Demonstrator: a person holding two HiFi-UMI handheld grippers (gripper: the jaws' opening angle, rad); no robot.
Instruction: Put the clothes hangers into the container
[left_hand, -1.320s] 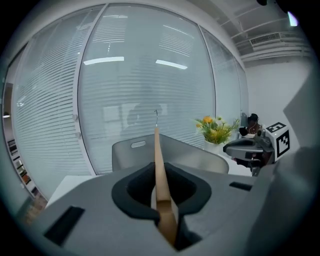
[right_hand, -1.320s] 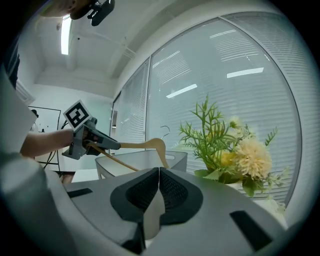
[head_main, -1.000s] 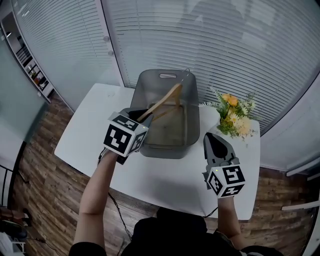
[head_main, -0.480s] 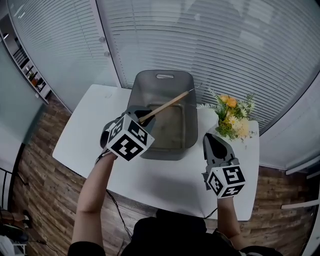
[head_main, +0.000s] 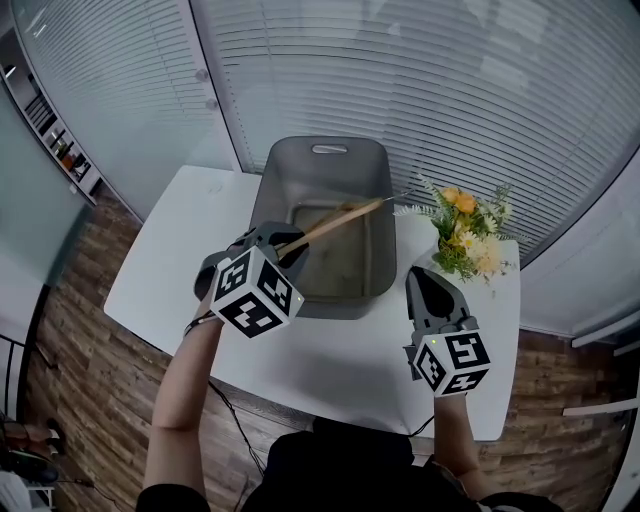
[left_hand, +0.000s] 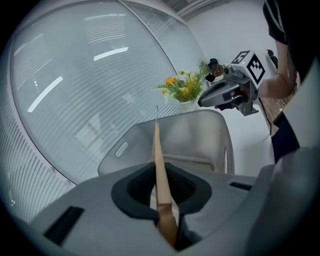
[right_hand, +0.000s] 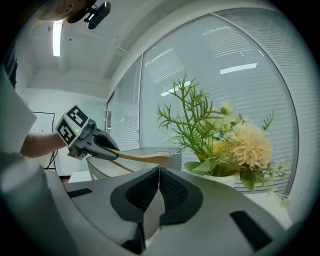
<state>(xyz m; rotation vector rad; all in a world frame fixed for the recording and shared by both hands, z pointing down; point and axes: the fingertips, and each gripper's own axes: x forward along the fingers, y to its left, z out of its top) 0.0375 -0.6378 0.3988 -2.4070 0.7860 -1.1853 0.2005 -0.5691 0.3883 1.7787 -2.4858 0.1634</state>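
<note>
A wooden clothes hanger (head_main: 335, 222) with a metal hook slants over the grey plastic container (head_main: 272, 180) toward its right rim. My left gripper (head_main: 290, 243) is shut on the hanger's near end, at the container's front left corner. In the left gripper view the hanger (left_hand: 159, 165) runs edge-on between the pads and out over the container (left_hand: 200, 135). My right gripper (head_main: 425, 275) rests shut and empty to the right of the container. In the right gripper view its pads (right_hand: 159, 172) touch, with the hanger (right_hand: 140, 157) beyond.
The container stands at the back middle of a white table (head_main: 170, 250). A vase of yellow and cream flowers (head_main: 465, 235) stands at the back right, close to the right gripper. Window blinds run behind the table, with wood floor around it.
My left gripper has dropped lower and nearer the container's front corner. The hanger has tipped from steep to a flatter slant across the container. The right gripper has stayed put.
</note>
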